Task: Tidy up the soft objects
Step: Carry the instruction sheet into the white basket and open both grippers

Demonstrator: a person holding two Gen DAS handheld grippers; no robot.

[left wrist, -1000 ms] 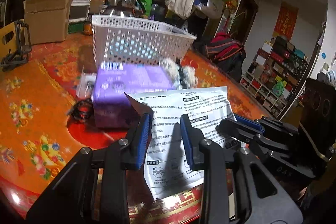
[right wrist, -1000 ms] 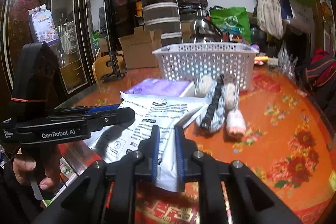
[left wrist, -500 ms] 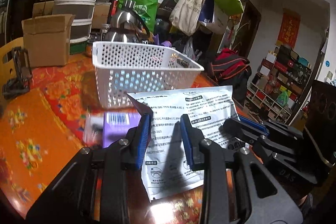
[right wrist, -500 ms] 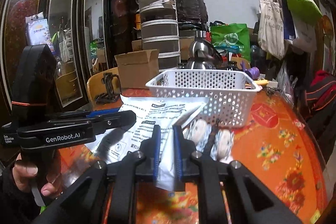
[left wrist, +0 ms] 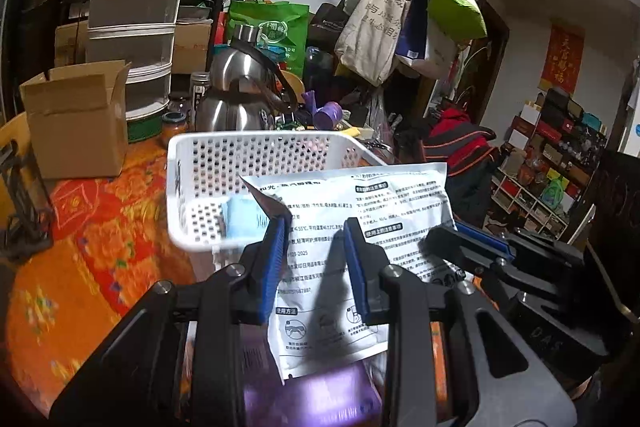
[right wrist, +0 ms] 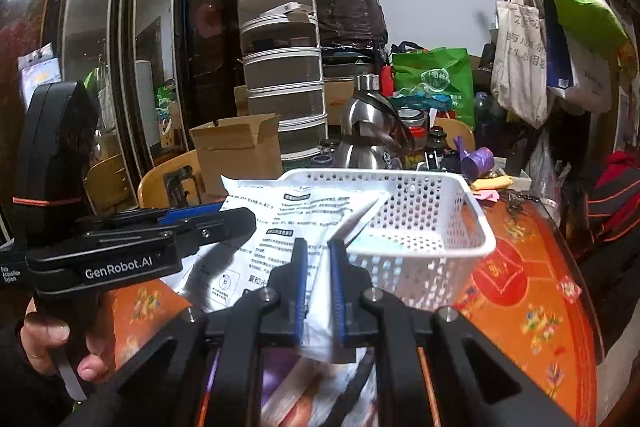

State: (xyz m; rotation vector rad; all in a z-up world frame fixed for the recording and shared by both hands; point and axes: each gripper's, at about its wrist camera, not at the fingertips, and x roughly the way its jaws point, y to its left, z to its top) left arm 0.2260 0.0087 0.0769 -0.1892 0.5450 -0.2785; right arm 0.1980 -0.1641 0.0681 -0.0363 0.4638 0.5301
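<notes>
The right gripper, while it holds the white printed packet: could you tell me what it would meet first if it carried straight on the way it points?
Most likely the near wall of the white perforated basket, directly ahead of the right gripper. The white printed packet it clamps would touch first. Depth is hard to judge.

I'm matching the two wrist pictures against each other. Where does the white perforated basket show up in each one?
Left wrist view: white basket sits centre-left, behind the white printed pouch.
Right wrist view: the basket sits centre-right, the pouch overlapping its left side.
Shared landmark: the steel kettle just behind the basket.
</notes>
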